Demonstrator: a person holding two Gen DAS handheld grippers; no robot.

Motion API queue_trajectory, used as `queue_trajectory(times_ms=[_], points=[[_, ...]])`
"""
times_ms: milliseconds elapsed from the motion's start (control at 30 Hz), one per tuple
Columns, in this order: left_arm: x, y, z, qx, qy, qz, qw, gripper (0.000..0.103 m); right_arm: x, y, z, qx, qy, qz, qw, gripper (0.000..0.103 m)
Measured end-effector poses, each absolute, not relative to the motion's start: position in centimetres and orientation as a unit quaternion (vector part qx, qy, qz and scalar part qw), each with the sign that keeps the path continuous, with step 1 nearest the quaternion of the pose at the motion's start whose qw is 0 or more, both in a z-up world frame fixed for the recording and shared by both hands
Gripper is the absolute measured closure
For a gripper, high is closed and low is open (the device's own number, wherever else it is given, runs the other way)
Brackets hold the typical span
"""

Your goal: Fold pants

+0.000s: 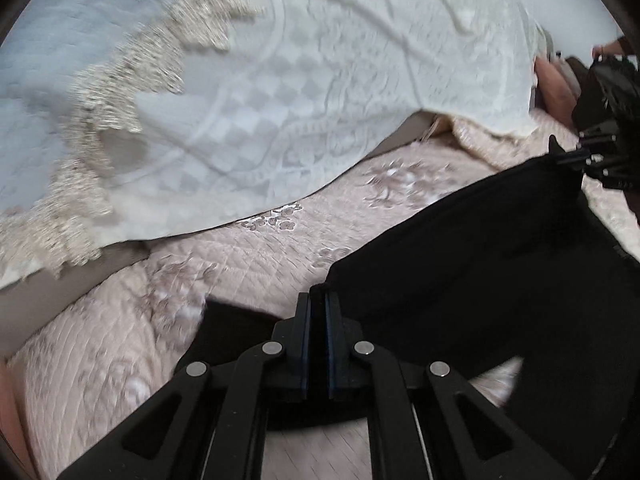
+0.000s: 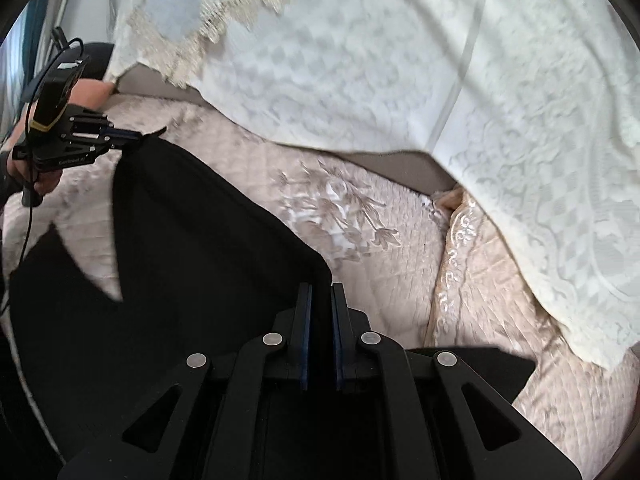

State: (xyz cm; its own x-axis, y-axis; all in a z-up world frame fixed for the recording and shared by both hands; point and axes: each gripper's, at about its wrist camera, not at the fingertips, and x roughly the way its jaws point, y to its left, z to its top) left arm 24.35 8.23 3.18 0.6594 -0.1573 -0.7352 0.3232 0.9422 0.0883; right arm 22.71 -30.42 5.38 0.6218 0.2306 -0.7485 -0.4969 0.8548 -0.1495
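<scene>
At the left of the scene the left gripper (image 1: 318, 300) stood with its jaws drawn narrow and pinched on one corner of the black fabric pants (image 1: 460, 272), the cloth edge caught between the blue-lined pads. The garment hung taut from that corner across to the right gripper (image 1: 576, 158), seen at the far right of the left wrist view, likewise clamped on a corner of the same edge. From the right wrist view the right gripper (image 2: 320, 300) showed the same narrow grip on the cloth, with the left gripper (image 2: 134, 136) and the person's hand (image 2: 40, 176) behind it at the far left. The pants lay partly lifted over the pale pink quilted bedspread with embroidered flowers (image 1: 224, 264), their lower part draped down toward the near side. A white lace coverlet with a beige fringe (image 1: 320, 100) lay behind, at the far side, apart from the garment. The step in hand was judged to be carrying a held edge over to make a fold. To do it well, both grips should be kept firm and level with one another, the span between them held taut so the edge stays straight, and the edge laid squarely on the matching edge without dragging the bedspread. Both views were blurred, so the seams could not be made out.
</scene>
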Motion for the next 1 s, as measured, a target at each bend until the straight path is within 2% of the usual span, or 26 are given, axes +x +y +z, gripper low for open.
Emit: queue_trajectory(times_ms=[200, 367, 567, 800, 833, 867, 933, 1000], points=[[16.7, 8.2, 5.1, 0.071, 0.37, -0.136, 0.916, 0.095, 15.2, -29.6, 6.8, -0.156, 0.36, 0.206, 0.897, 0.095], [10.3, 7.2, 4.7, 0.057, 0.371, -0.144, 0.916, 0.095, 8.5, -29.3, 5.4, -0.135, 0.366, 0.204, 0.898, 0.095], [4.4, 6.5, 2.5, 0.012, 0.395, -0.152, 0.906, 0.095, 2.3, -29.9, 1.4, -0.09, 0.405, 0.191, 0.89, 0.095], [0.8, 5.5, -1.4, 0.005, 0.445, -0.14, 0.885, 0.093, -0.7, -31.3, -2.4, -0.043, 0.455, 0.167, 0.873, 0.094], [0.5, 5.7, -1.6, -0.008, 0.448, -0.14, 0.883, 0.092, -0.8, -31.4, -2.6, -0.041, 0.462, 0.16, 0.871, 0.091], [0.2, 6.1, -1.8, -0.022, 0.454, -0.137, 0.88, 0.087, -1.0, -31.4, -2.6, -0.039, 0.464, 0.155, 0.871, 0.084], [-0.5, 6.7, -1.8, -0.048, 0.457, -0.134, 0.878, 0.086, -1.4, -31.8, -2.6, -0.029, 0.467, 0.146, 0.872, 0.078], [-1.4, 7.4, -1.7, -0.076, 0.459, -0.128, 0.876, 0.086, -2.2, -32.1, -2.4, -0.012, 0.465, 0.144, 0.874, 0.068]])
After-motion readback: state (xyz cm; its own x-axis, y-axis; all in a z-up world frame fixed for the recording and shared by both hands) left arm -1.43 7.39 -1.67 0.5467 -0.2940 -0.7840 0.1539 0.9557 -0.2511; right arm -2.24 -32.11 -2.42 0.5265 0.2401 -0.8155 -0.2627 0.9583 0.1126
